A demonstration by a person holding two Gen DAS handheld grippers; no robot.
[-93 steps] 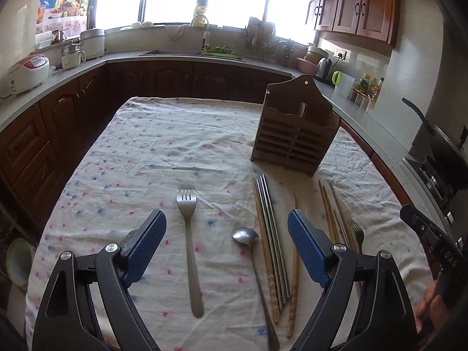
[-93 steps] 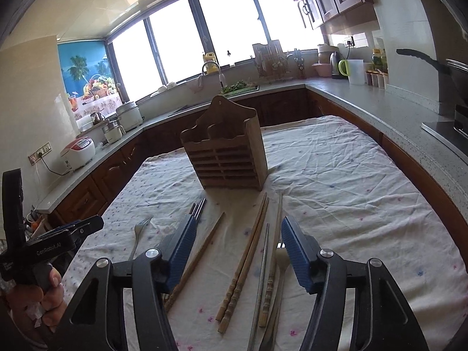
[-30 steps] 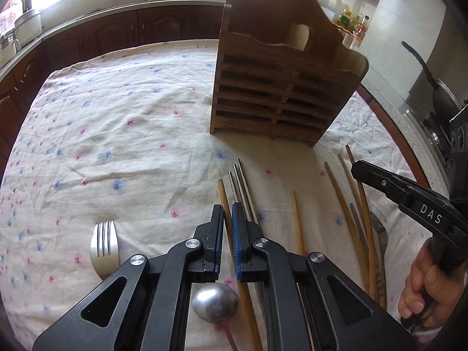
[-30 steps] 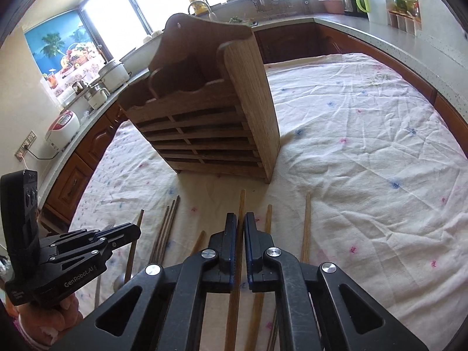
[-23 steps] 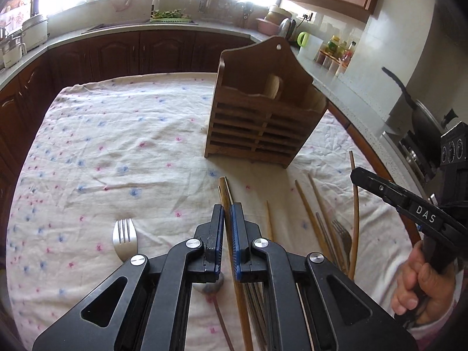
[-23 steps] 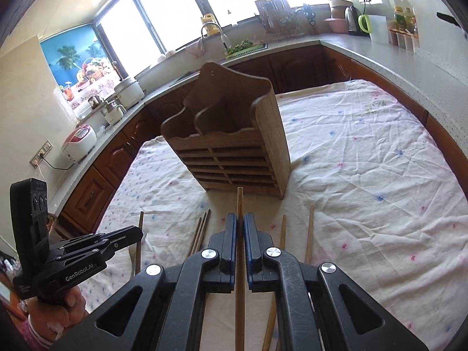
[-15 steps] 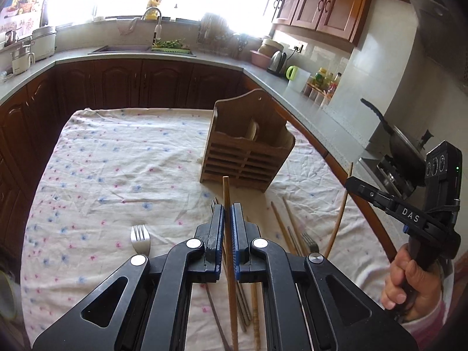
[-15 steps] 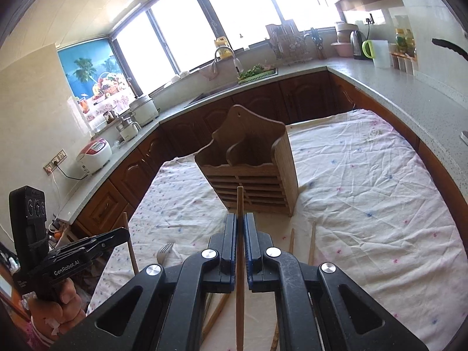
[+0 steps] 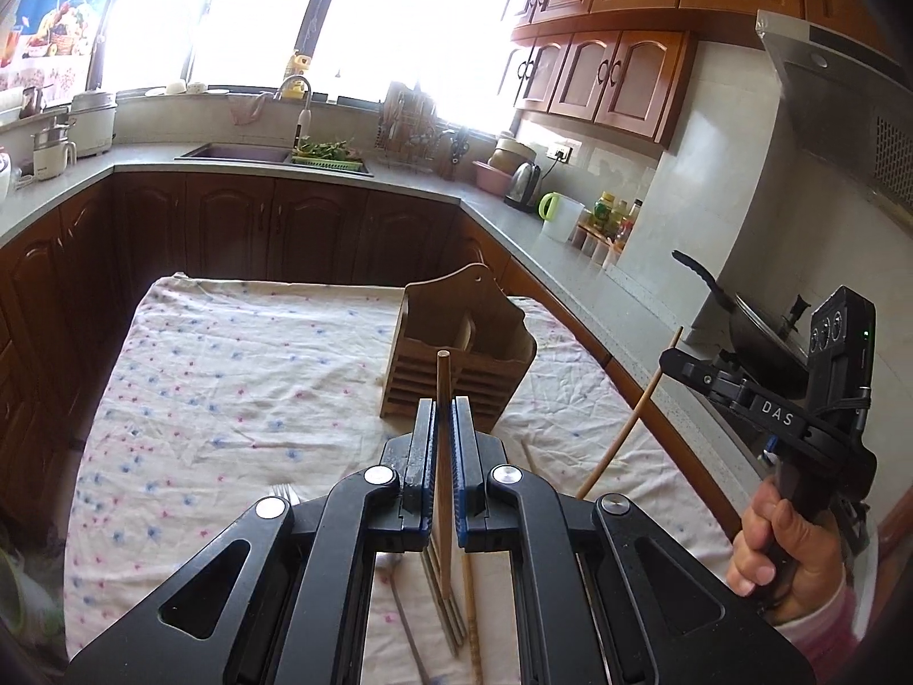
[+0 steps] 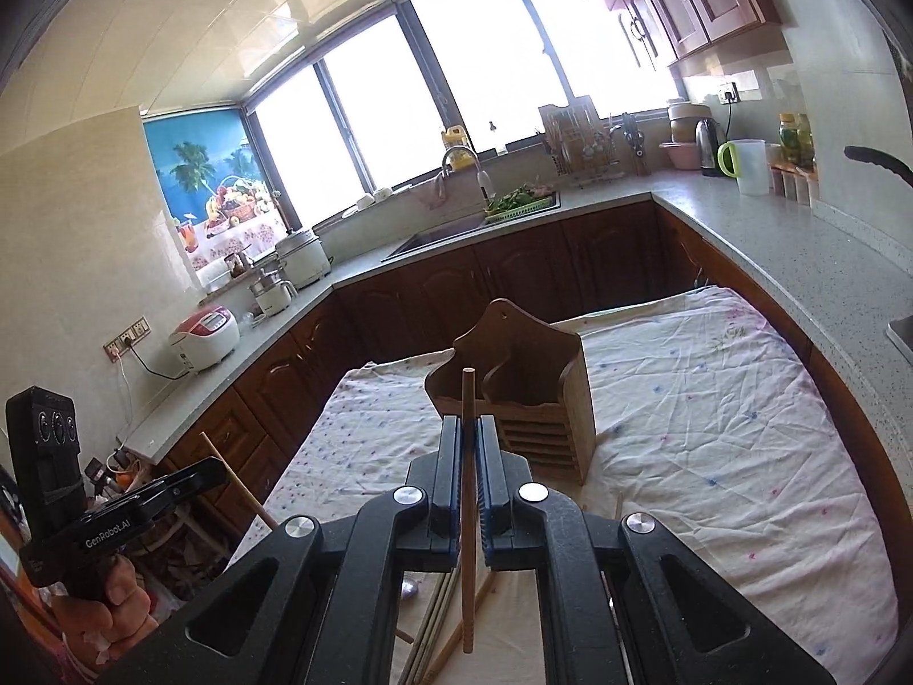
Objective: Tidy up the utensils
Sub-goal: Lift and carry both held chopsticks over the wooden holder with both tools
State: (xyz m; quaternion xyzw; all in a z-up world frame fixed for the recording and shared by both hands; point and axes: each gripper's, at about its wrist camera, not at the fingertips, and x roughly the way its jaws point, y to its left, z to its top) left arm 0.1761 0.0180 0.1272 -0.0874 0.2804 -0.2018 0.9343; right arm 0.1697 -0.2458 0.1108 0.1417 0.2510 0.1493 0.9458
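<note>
My left gripper (image 9: 442, 408) is shut on a wooden chopstick (image 9: 443, 377), held high above the table. My right gripper (image 10: 469, 425) is shut on another wooden chopstick (image 10: 468, 394); it also shows at the right of the left wrist view (image 9: 627, 422). The wooden utensil holder (image 9: 462, 354) stands upright on the floral tablecloth (image 9: 228, 377), ahead of and below both grippers; it also shows in the right wrist view (image 10: 525, 394). A fork (image 9: 284, 494), a spoon and more chopsticks (image 9: 471, 599) lie on the cloth beneath my left gripper.
Dark wood cabinets and a grey counter (image 9: 570, 279) wrap around the table. A sink (image 10: 445, 234) is at the back, a wok (image 9: 753, 331) at the right, and rice cookers (image 10: 205, 337) at the left.
Both grippers closed on a chopstick each and lifted them well above the table. The holder now looks smaller and farther below.
</note>
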